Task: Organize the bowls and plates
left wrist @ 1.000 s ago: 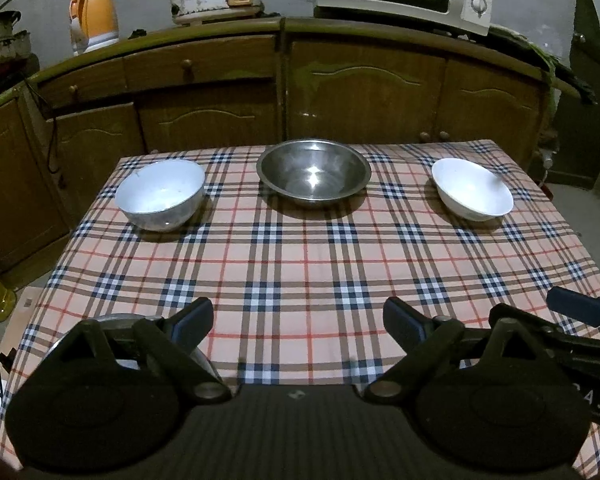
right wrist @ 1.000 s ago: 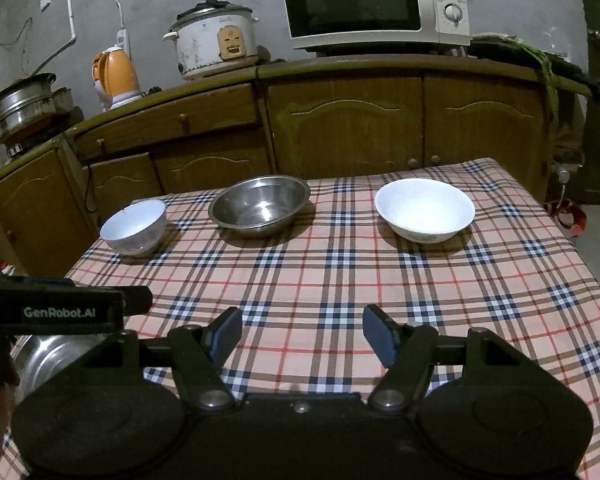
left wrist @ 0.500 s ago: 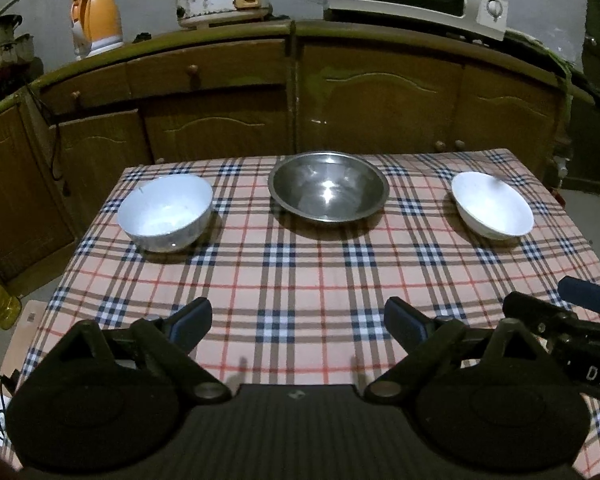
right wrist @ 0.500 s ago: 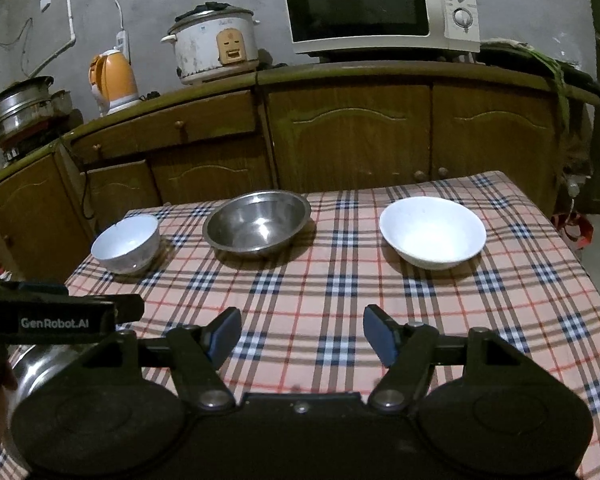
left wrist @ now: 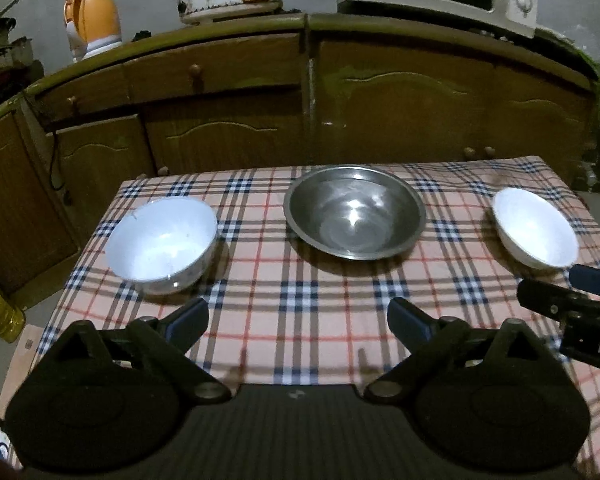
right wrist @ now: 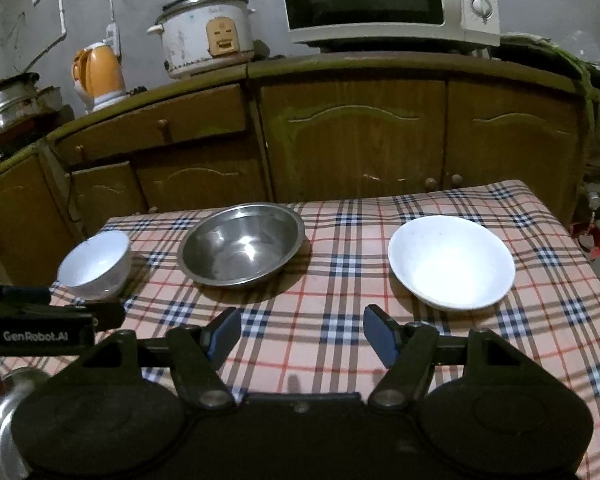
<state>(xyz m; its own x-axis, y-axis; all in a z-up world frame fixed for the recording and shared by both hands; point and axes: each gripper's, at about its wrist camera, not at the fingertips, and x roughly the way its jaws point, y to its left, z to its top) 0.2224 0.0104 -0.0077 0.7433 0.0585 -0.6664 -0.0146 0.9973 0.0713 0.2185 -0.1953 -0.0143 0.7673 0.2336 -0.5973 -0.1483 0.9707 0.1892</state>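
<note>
Flanking steel bowl (left wrist: 354, 212): two white bowls (left wrist: 162, 240); both grippers' fingers (right wrist: 224, 330) spread, empty.

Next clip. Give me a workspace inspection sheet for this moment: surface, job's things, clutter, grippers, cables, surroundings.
Surface: table under a plaid tablecloth.
Job's things: small white bowl, steel bowl and wide white bowl in a row, apart, all upright and empty; another steel vessel at the near left edge, partly hidden.
Clutter: nothing seen.
Grippers: left gripper and right gripper open, holding nothing.
Cables: cord hanging down the cabinets.
Surroundings: wooden cabinets, kettle, rice cooker, microwave.
</note>
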